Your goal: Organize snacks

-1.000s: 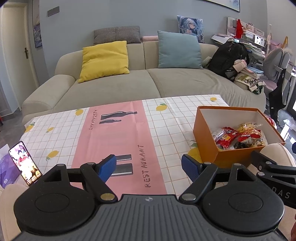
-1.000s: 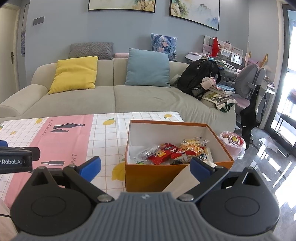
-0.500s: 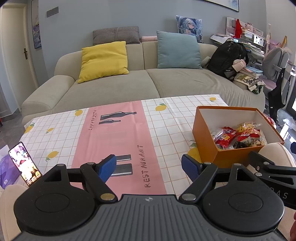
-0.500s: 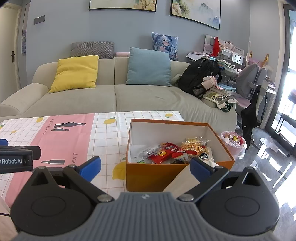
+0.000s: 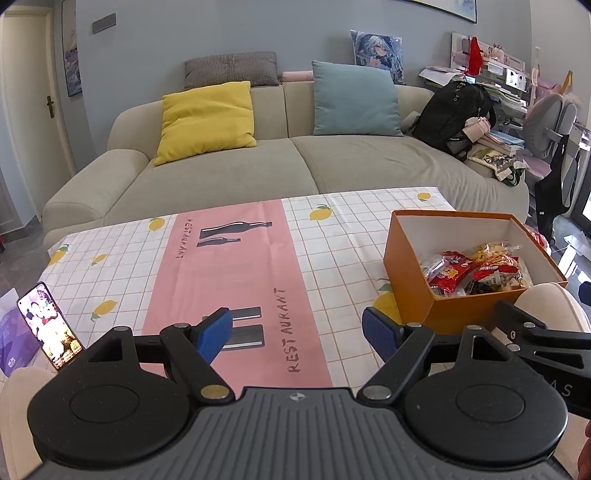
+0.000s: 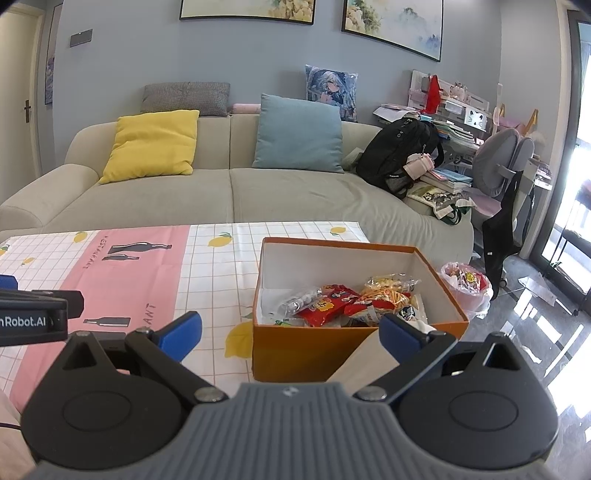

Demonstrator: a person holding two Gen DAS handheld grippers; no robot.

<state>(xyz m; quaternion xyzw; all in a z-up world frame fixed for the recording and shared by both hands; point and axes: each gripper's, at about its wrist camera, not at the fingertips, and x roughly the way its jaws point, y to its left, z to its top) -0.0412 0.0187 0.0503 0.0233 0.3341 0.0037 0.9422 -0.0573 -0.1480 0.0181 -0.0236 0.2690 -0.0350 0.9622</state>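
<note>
Checked lemon-print worktop [image 5: 343, 251] lies ahead; your left tool [image 5: 297, 332] and right tool [image 6: 290, 332] gape empty; orange cardboard snack box [image 6: 306, 350] sits beyond the right tool.

A beige sofa [image 6: 229, 192] stands against a blue-grey wall [image 6: 240, 85], with two paintings [image 6: 391, 26] above. Daylight enters at the right over a glossy floor [image 6: 535, 317].

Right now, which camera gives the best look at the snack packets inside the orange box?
The right wrist view: the orange box sits straight ahead, snack packets spread openly. The left wrist view shows them off to the side, partly behind the near wall.
</note>
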